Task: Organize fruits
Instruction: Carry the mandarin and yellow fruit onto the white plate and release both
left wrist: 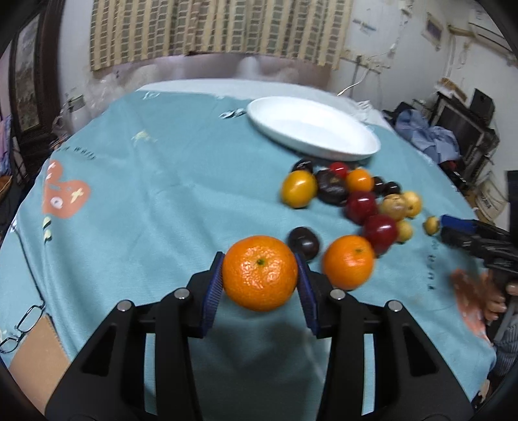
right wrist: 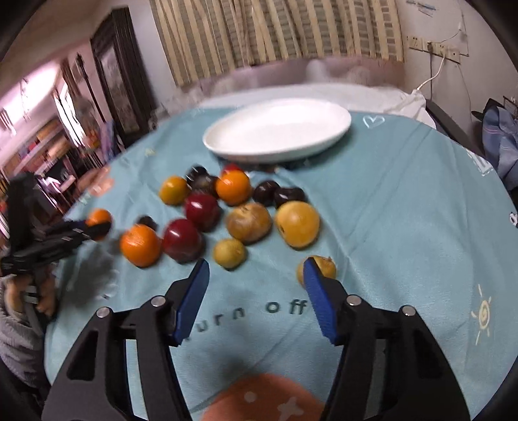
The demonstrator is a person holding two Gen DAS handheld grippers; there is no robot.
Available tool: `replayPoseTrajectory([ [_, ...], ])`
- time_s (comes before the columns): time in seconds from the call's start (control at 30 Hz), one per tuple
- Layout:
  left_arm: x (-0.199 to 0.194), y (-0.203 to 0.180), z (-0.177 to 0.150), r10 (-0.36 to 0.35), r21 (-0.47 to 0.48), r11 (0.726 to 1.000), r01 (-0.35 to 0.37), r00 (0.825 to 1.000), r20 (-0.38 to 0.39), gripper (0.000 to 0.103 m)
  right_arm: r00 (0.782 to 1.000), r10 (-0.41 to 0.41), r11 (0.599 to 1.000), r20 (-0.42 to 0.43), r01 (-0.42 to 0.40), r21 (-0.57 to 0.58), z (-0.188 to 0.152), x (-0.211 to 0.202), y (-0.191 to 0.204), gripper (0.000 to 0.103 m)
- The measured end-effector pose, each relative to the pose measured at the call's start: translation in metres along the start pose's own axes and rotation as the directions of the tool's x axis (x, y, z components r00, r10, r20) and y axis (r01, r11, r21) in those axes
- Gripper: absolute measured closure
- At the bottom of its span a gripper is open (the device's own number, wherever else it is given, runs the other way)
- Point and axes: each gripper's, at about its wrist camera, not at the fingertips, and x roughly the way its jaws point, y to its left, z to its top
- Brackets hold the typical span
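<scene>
One glossy, dimpled orange [left wrist: 260, 273] with a small green stem scar sits clamped between the blue pads of the left gripper [left wrist: 260, 275], above the teal tablecloth [left wrist: 145, 194]. Right of it lie another orange [left wrist: 348, 261], dark plums and yellow fruit before the white plate [left wrist: 312, 129]. The right gripper [right wrist: 255, 275] hangs spread wide, gripping nothing, beside a small yellow fruit [right wrist: 323, 264].

A striped curtain [left wrist: 220, 29] is hanging across the white back wall above a worktop draped in a teal cloth [left wrist: 155, 181]. Dark framed pictures [right wrist: 119, 77] are lining the left wall, and clothes [left wrist: 430, 139] are lying heaped at right.
</scene>
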Motion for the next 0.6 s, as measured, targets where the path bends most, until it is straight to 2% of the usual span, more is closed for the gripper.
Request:
replayPoseTrajectory([
  [0.1, 0.000, -0.005, -0.001, -0.040, 0.001, 0.999, 0.040, 0.999, 0.012, 0.060, 0.997, -0.073, 0.996, -0.004, 0.072, -0.056, 0.008, 0.006, 0.004, 0.041],
  [0.2, 0.001, -0.006, -0.002, -0.062, -0.005, 0.998, 0.062, 0.998, 0.011, 0.060, 0.998, -0.069, 0.997, -0.016, 0.068, -0.045, 0.015, 0.006, -0.001, 0.041],
  [0.33, 0.001, -0.005, -0.002, -0.080, -0.013, 0.997, 0.080, 0.997, 0.013, 0.060, 0.992, -0.123, 0.990, -0.041, 0.120, -0.070, 0.004, 0.007, -0.009, 0.041],
  [0.43, 0.003, -0.007, -0.002, -0.096, -0.003, 0.995, 0.096, 0.995, 0.000, 0.060, 0.991, -0.107, 0.994, -0.084, 0.105, -0.030, -0.002, 0.017, -0.021, 0.051],
  [0.6, 0.007, -0.006, -0.001, -0.099, -0.013, 0.995, 0.099, 0.995, -0.015, 0.060, 0.994, -0.089, 0.996, -0.067, 0.089, -0.009, 0.002, 0.025, -0.027, 0.060],
])
